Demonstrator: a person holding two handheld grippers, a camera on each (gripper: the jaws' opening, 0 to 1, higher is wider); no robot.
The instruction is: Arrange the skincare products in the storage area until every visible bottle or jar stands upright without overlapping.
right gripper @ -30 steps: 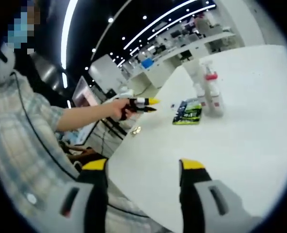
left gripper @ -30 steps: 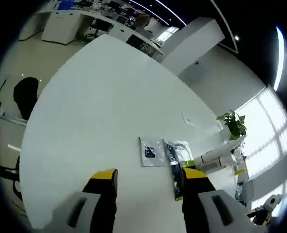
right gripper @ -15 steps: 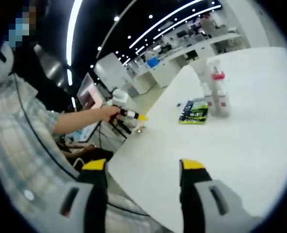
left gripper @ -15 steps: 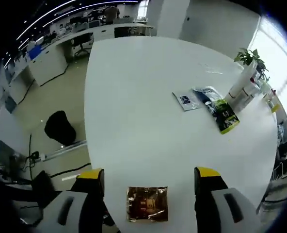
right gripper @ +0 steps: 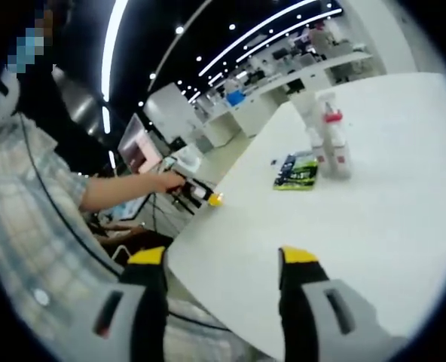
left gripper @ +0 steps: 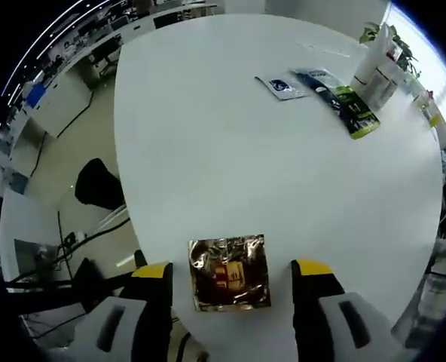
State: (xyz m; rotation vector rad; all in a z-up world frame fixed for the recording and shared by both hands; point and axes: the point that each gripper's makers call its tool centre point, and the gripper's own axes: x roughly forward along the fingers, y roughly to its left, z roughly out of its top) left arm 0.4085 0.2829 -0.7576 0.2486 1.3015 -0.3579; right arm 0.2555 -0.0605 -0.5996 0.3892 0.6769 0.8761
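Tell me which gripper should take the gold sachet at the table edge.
Left. The left gripper is open with the gold sachet between its jaws at the table edge. The right gripper is open over bare table, away from it.

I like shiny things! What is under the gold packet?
The gold packet lies flat on the white table, between the left gripper's open jaws. Anything beneath the packet is covered.

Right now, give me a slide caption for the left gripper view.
Open left gripper poised over a gold foil sachet at the white table's near edge.
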